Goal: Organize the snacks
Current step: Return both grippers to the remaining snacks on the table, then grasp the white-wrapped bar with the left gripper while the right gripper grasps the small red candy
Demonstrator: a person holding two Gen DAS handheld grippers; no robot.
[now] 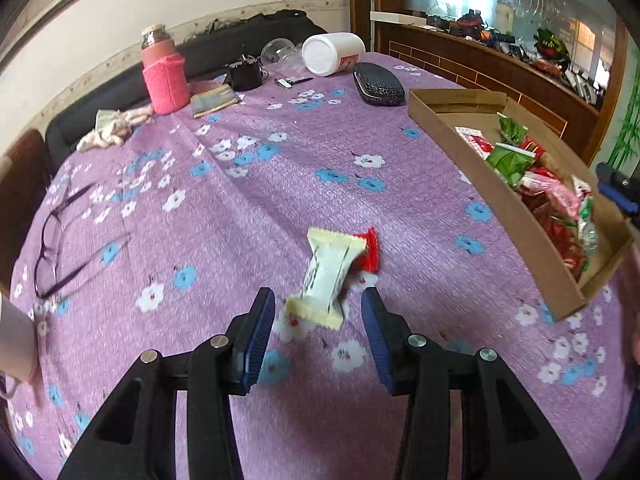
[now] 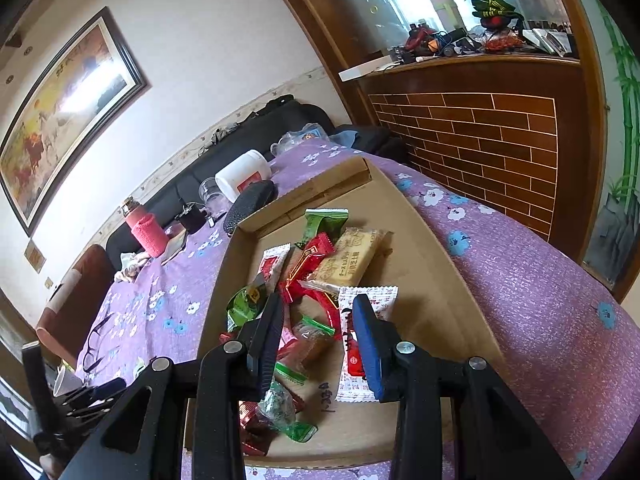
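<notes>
A cream-wrapped snack (image 1: 326,276) lies on the purple flowered tablecloth (image 1: 240,208), with a small red snack (image 1: 370,252) touching its far end. My left gripper (image 1: 318,314) is open just above the cloth. The cream packet's near end sits between its blue fingertips, and neither pad touches it. To the right stands a shallow cardboard box (image 1: 504,204) with several snack packets in it. My right gripper (image 2: 318,312) hovers open over that box (image 2: 432,320), above a heap of red, green and white packets (image 2: 316,276), and holds nothing.
Spectacles (image 1: 60,248) lie on the cloth at the left. At the far end stand a pink-sleeved bottle (image 1: 164,76), a tipped white jar (image 1: 332,54) and a black case (image 1: 378,86). A brown brick-pattern counter (image 2: 480,140) runs behind the box.
</notes>
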